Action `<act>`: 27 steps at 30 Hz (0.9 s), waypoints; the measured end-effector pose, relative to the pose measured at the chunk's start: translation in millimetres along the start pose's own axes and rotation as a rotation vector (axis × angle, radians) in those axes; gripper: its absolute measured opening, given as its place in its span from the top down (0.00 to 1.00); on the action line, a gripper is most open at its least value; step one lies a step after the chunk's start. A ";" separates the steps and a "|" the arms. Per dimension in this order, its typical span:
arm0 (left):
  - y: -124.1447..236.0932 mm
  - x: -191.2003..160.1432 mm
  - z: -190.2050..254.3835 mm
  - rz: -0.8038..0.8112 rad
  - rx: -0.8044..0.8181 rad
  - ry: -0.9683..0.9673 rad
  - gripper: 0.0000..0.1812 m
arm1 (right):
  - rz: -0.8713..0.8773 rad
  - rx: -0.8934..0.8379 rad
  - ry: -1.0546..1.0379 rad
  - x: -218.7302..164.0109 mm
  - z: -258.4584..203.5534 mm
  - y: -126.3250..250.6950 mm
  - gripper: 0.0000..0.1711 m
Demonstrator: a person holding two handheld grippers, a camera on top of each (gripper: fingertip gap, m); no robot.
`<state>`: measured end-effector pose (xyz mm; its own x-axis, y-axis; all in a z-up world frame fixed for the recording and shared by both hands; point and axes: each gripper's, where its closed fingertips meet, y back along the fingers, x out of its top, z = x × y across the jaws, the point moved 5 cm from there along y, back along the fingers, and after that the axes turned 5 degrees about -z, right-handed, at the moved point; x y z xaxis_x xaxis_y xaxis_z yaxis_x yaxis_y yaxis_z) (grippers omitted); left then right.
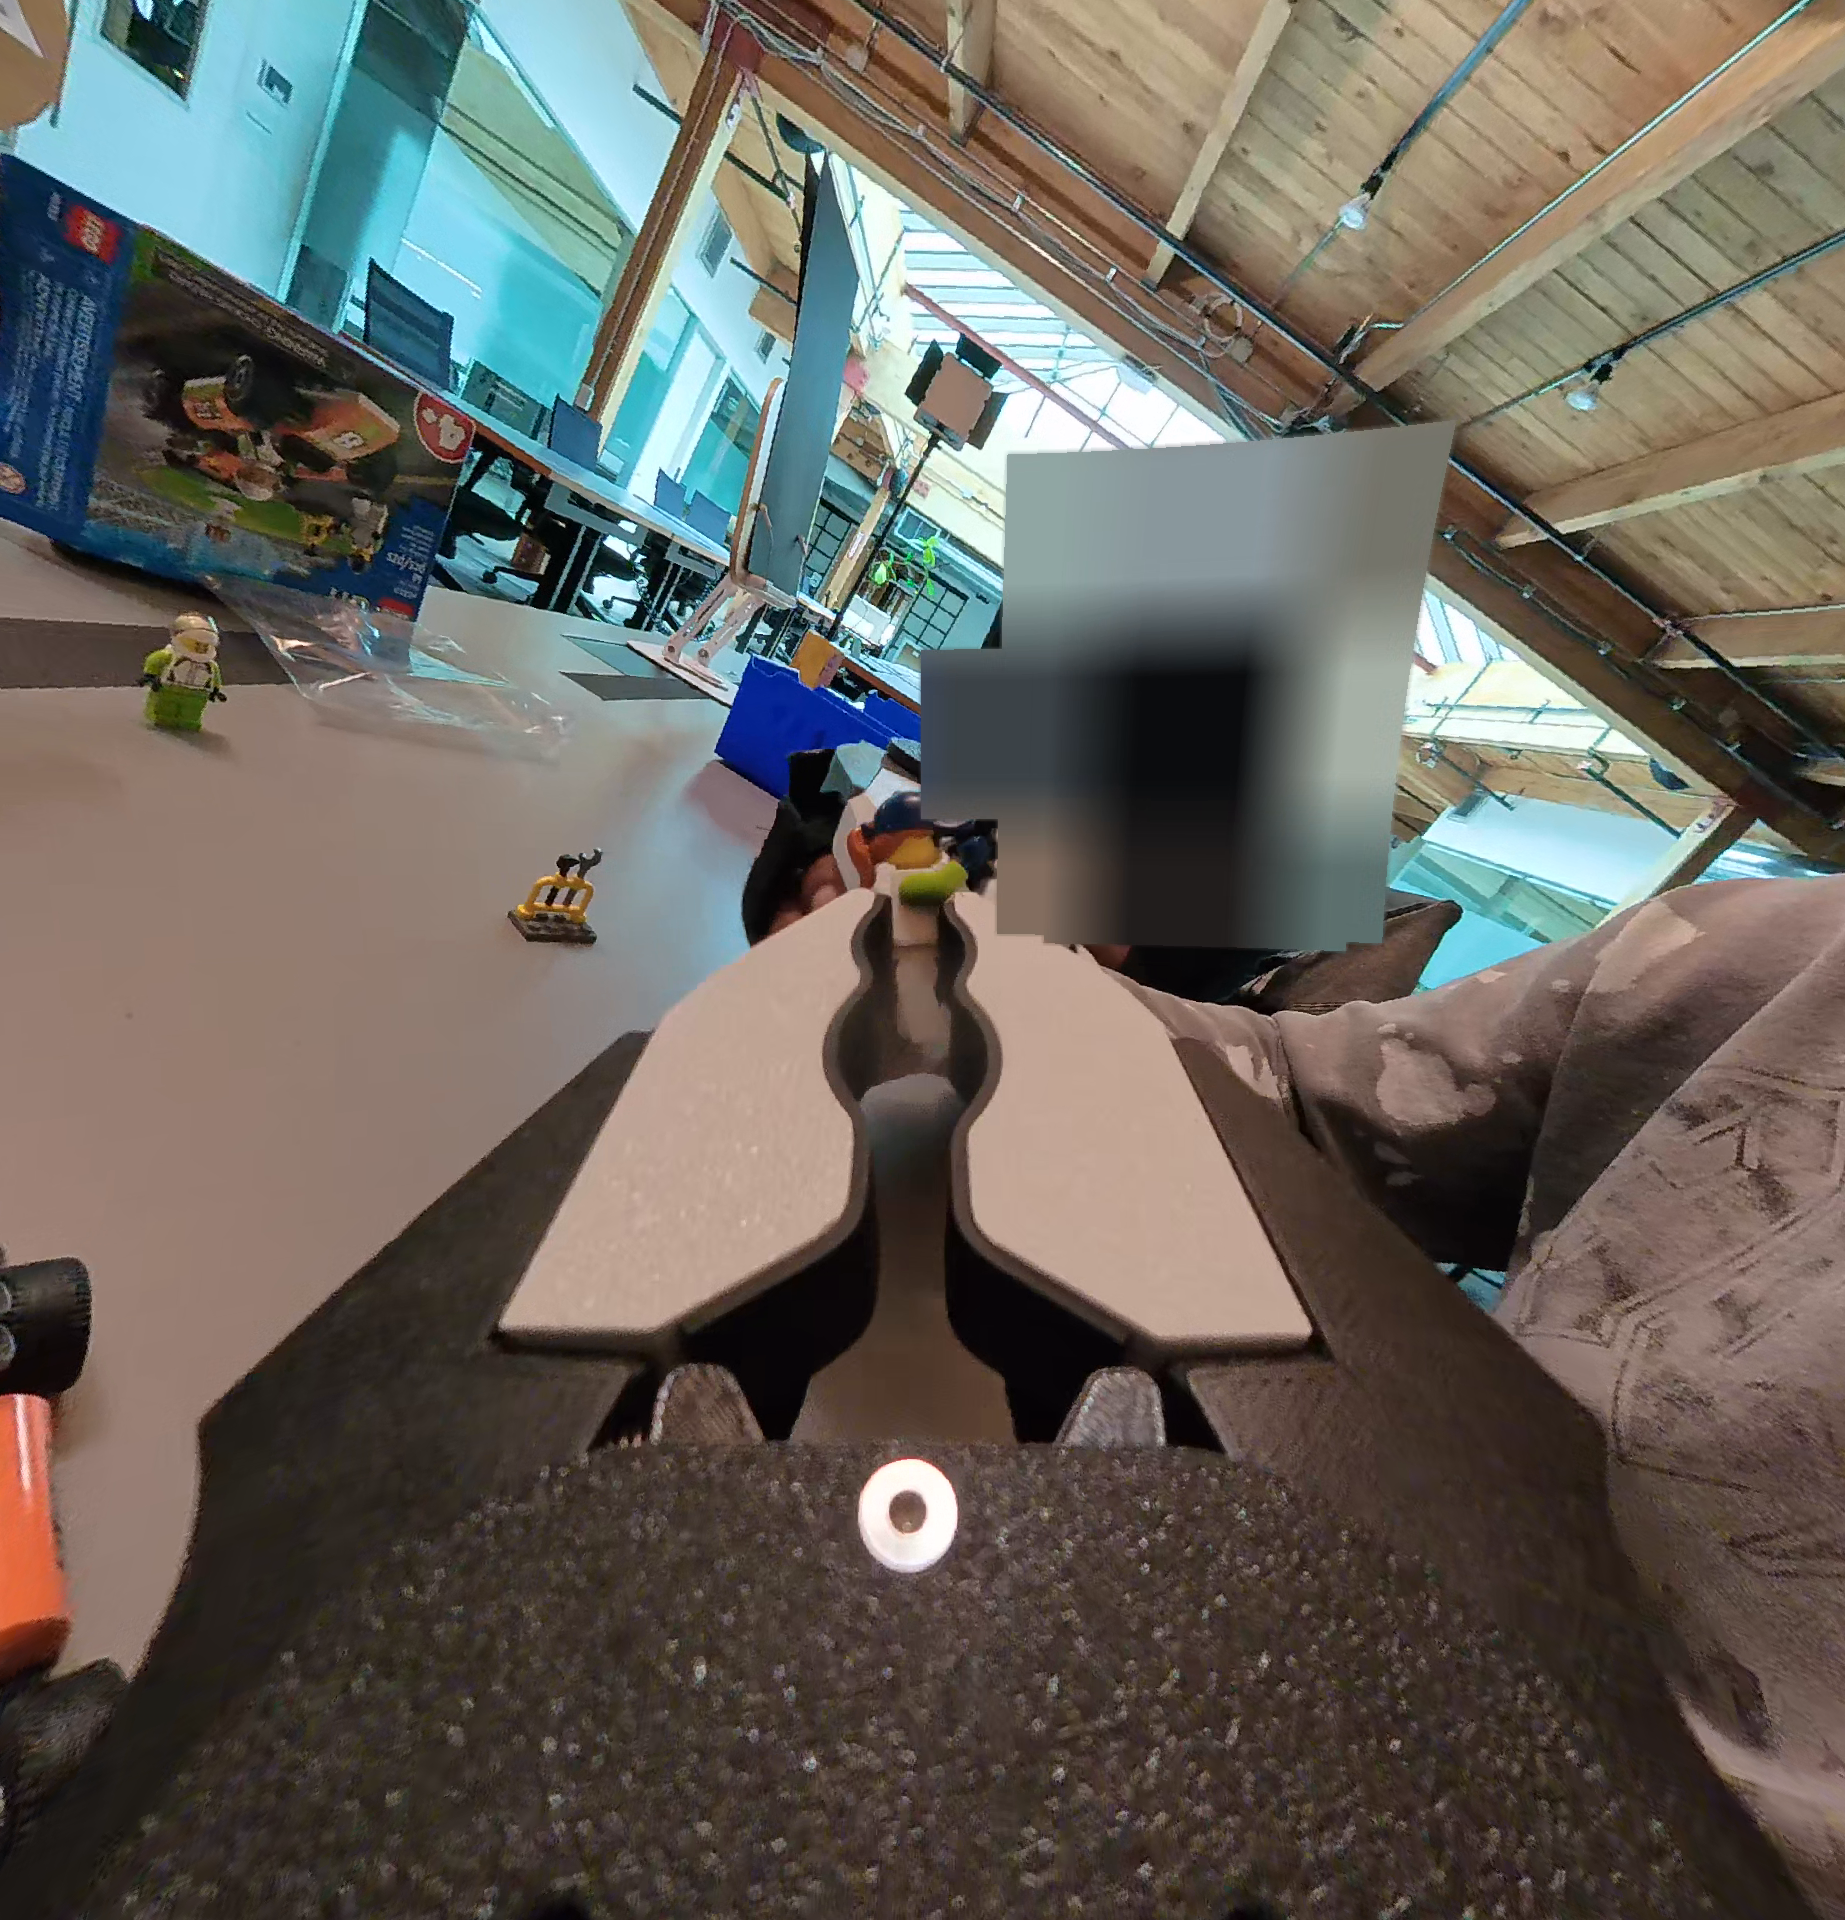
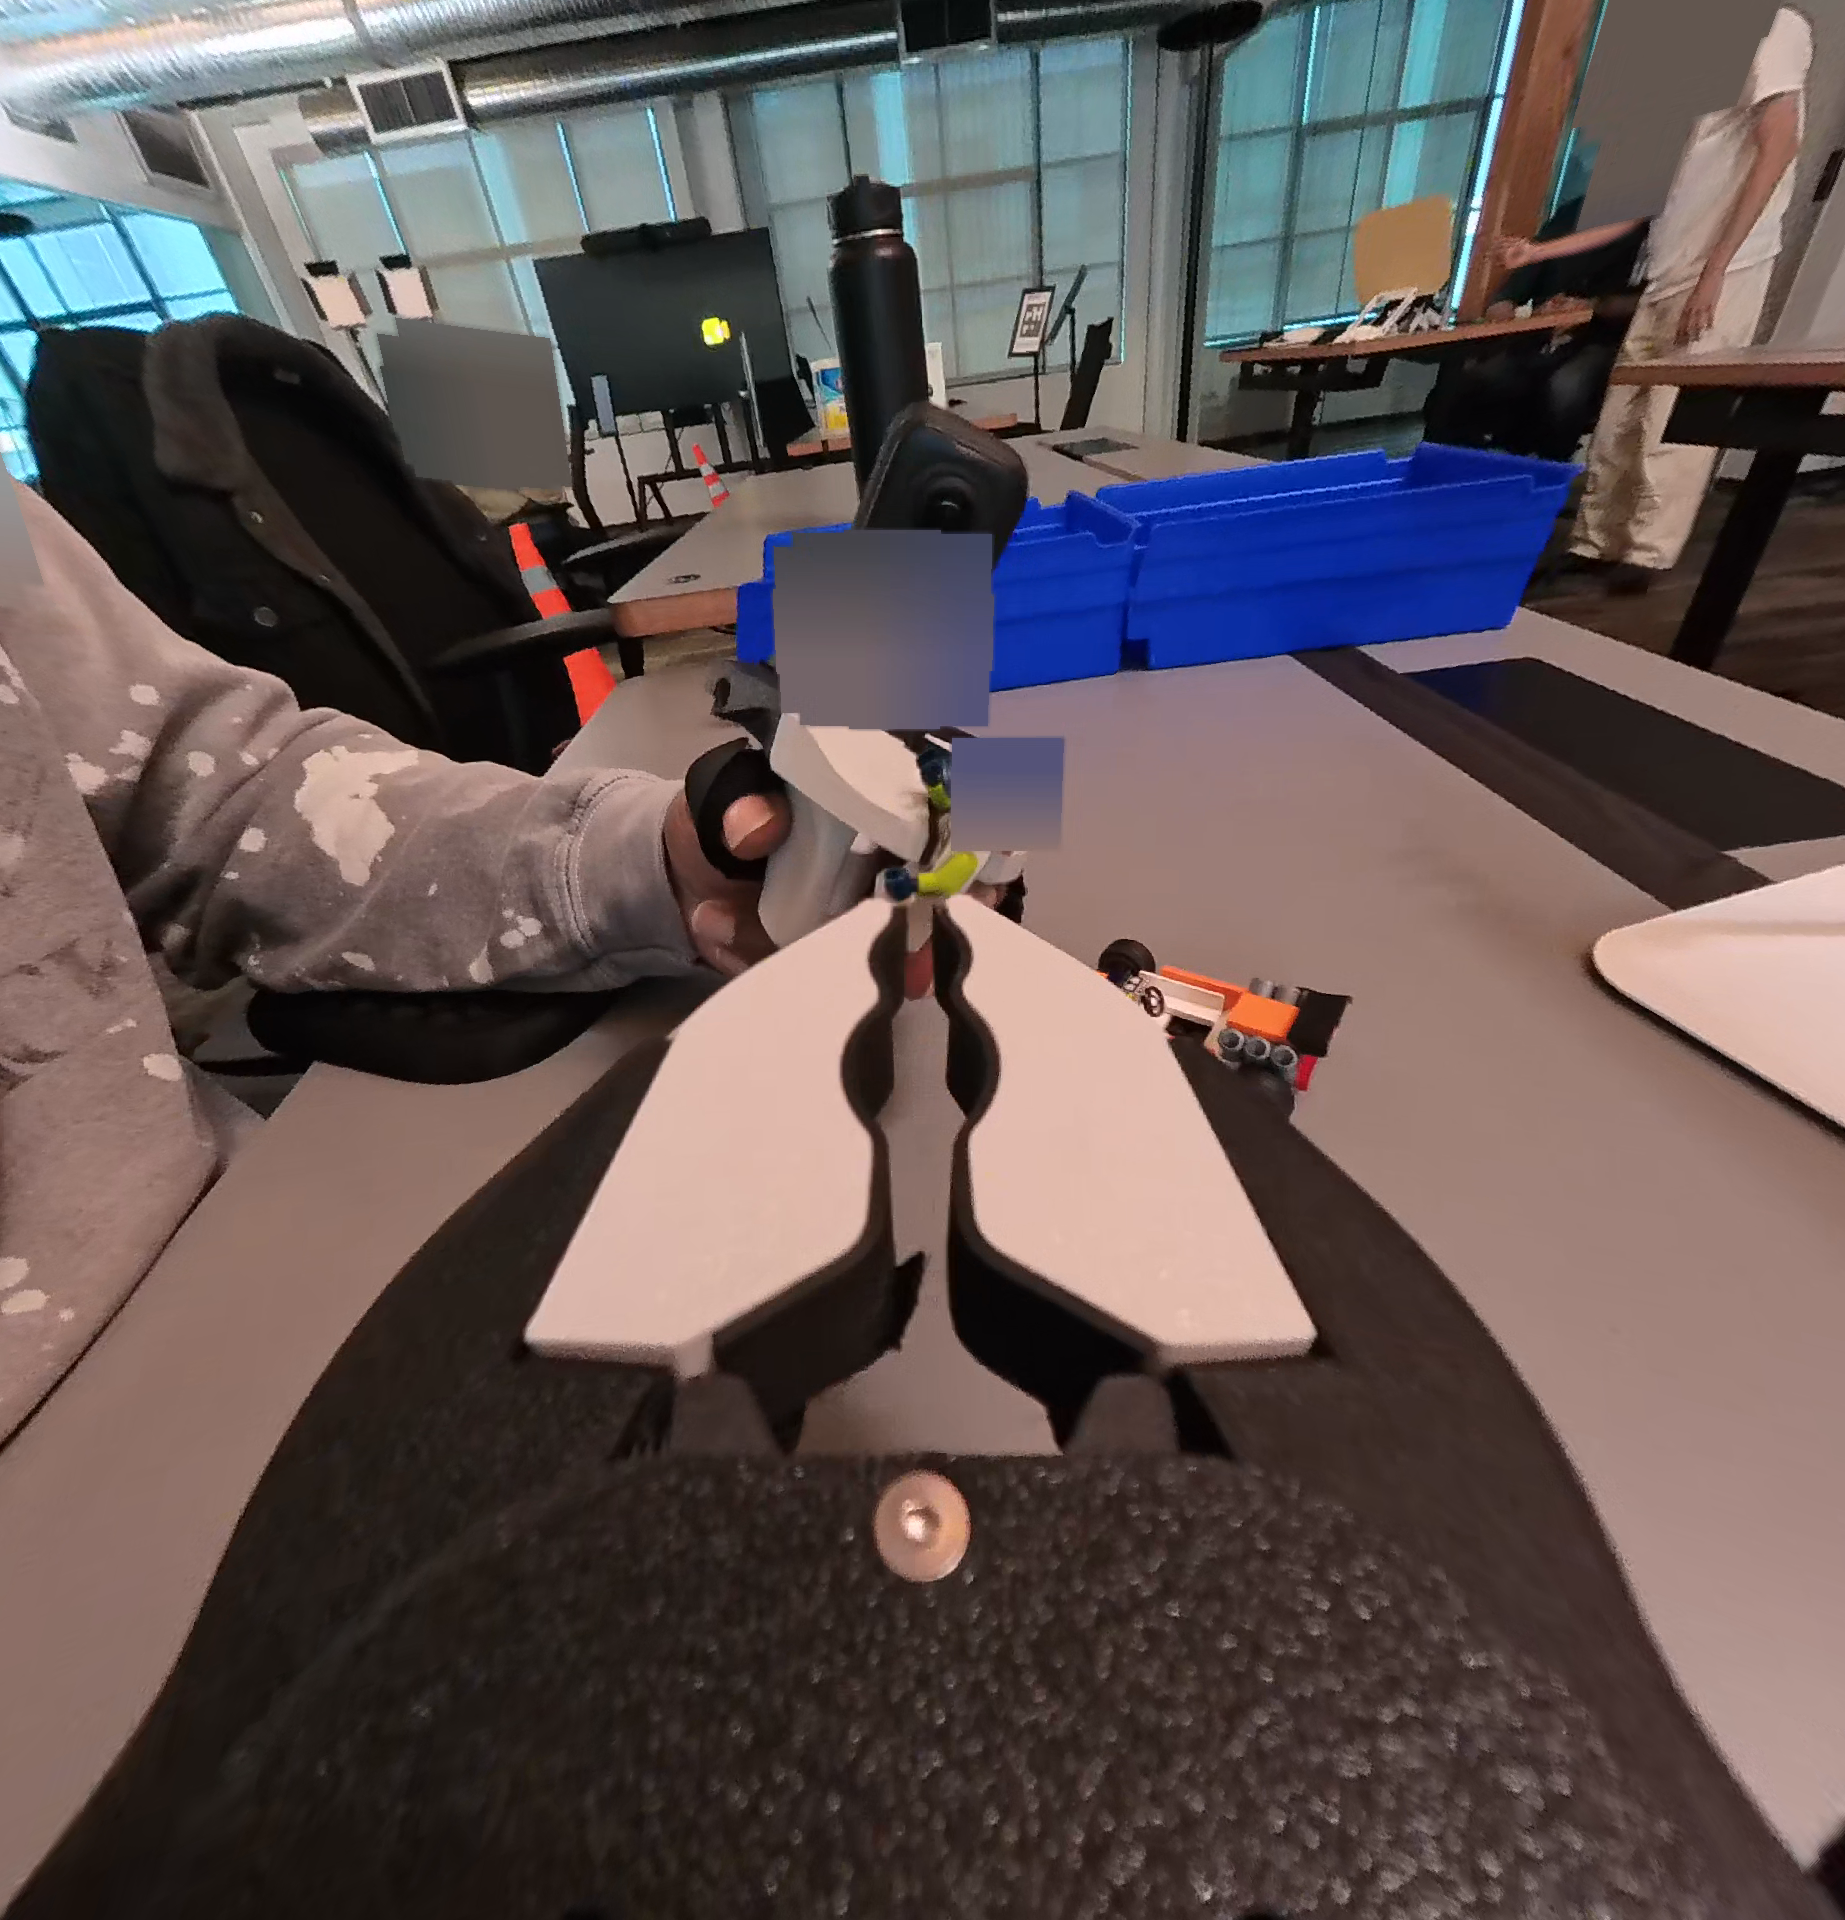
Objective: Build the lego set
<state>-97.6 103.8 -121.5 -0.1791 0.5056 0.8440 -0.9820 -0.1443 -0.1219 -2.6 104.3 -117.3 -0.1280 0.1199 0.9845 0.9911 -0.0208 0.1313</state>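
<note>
Left tongs (image 1: 910, 916) — narrowed on the white legs of a small lego minifigure with lime-green arms and dark blue cap (image 1: 916, 864), held above the grey tabletop (image 1: 305, 997).
Right tongs (image 2: 918, 914) — pinched on the same minifigure (image 2: 944, 876) from the opposite side.
Beyond the minifigure: blue plastic bins (image 2: 1313, 561).
Right of it, on the tabletop: orange-and-black lego car (image 2: 1235, 1013).
Left of it: yellow lego barrier piece (image 1: 556, 899), second lime-green minifigure (image 1: 183, 673) standing, printed lego box (image 1: 211, 416) behind.

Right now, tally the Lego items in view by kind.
Minifigures: 2 (held one, standing one)
Car: 1
Yellow barrier: 1
Box: 1
Total: 5
</note>
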 end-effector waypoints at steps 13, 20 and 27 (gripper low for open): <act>4.1 2.7 -5.7 0.026 0.059 -0.038 0.96 | -0.117 -0.116 -0.028 -8.5 7.3 -13.7 0.83; 1.1 3.2 -1.2 0.053 0.048 -0.078 0.96 | -0.093 -0.068 -0.108 -1.2 1.1 -17.2 0.93; -0.6 -3.4 2.2 -0.046 0.047 -0.140 0.90 | -0.177 0.038 -0.164 -6.9 -4.3 -12.6 0.96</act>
<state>-96.2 100.2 -123.2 -0.1210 0.3895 0.9130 -0.9844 -0.1654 -0.0599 -14.4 99.4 -125.2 -0.2951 0.2783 0.9140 0.9549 0.0518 0.2925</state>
